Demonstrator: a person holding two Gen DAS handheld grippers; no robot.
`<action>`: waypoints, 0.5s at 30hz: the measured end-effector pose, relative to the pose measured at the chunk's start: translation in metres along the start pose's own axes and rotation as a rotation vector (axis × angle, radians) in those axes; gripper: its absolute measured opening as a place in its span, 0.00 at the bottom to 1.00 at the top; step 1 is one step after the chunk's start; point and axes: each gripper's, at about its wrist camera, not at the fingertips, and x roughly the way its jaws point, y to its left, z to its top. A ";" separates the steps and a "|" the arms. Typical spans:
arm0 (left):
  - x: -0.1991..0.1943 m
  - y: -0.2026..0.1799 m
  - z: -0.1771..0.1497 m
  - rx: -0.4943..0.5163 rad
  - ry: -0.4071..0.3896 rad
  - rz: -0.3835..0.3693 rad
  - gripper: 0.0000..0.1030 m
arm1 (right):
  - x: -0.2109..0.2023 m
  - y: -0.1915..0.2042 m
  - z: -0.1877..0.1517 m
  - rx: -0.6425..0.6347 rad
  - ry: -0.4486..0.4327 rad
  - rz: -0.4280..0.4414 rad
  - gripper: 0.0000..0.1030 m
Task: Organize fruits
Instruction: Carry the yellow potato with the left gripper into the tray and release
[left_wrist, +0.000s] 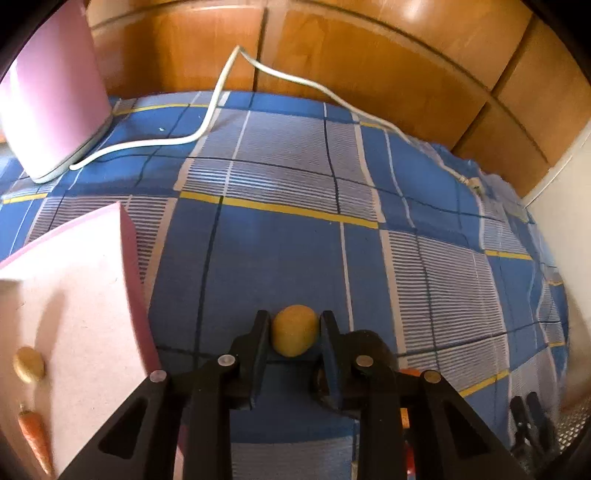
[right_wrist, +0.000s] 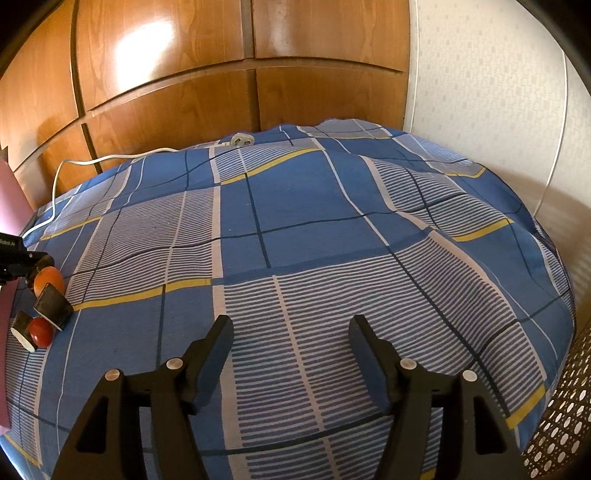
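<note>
My left gripper (left_wrist: 295, 326) is shut on a yellow round fruit (left_wrist: 294, 329) and holds it just above the blue checked bedspread (left_wrist: 280, 254). A pink open box (left_wrist: 77, 295) stands at the left, with a small potato (left_wrist: 28, 363) and a carrot (left_wrist: 35, 437) inside. My right gripper (right_wrist: 291, 326) is open and empty over the bedspread (right_wrist: 314, 229). At the far left of the right wrist view, an orange (right_wrist: 48, 278), a red tomato (right_wrist: 40, 331) and dark cut pieces (right_wrist: 53, 304) lie by the left gripper.
A second pink box (left_wrist: 51, 107) stands at the back left. A white cable (left_wrist: 207, 122) runs across the bed to a plug (right_wrist: 242, 139). Wooden wardrobe doors (right_wrist: 166, 92) stand behind. A white wall (right_wrist: 491, 92) and a woven basket (right_wrist: 561, 417) are at the right.
</note>
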 end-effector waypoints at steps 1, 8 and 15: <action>-0.005 0.001 -0.002 -0.008 -0.011 -0.014 0.26 | 0.000 0.000 0.000 0.001 0.000 0.001 0.64; -0.056 0.002 -0.021 -0.006 -0.152 0.006 0.26 | -0.001 0.002 -0.001 0.000 -0.004 -0.005 0.66; -0.102 0.026 -0.046 -0.069 -0.266 0.053 0.26 | -0.002 0.006 -0.003 -0.015 -0.013 -0.012 0.70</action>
